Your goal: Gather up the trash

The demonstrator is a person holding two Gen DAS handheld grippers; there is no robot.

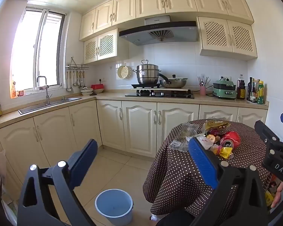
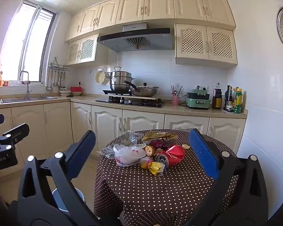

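Strong daylight pours through the window (image 1: 37, 50) on the left in both views, blown out to white with a pink-orange fringe at its lower edge. The ceiling and upper cabinets (image 2: 145, 5) catch bright patches; the tiled wall shows soft glare. Fisheye bending curves the cabinet lines and the counter (image 1: 107, 95) edge, and dark vignetting fills the corners. The middle is sharp; the edges soften slightly. Shadows are mild, deepest under the range hood (image 2: 135, 39).

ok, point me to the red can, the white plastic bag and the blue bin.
red can (image 2: 172, 155), right wrist view, crushed side wall.
white plastic bag (image 2: 127, 154), right wrist view, middle of the crumpled body.
blue bin (image 1: 114, 203), left wrist view, inner bottom.
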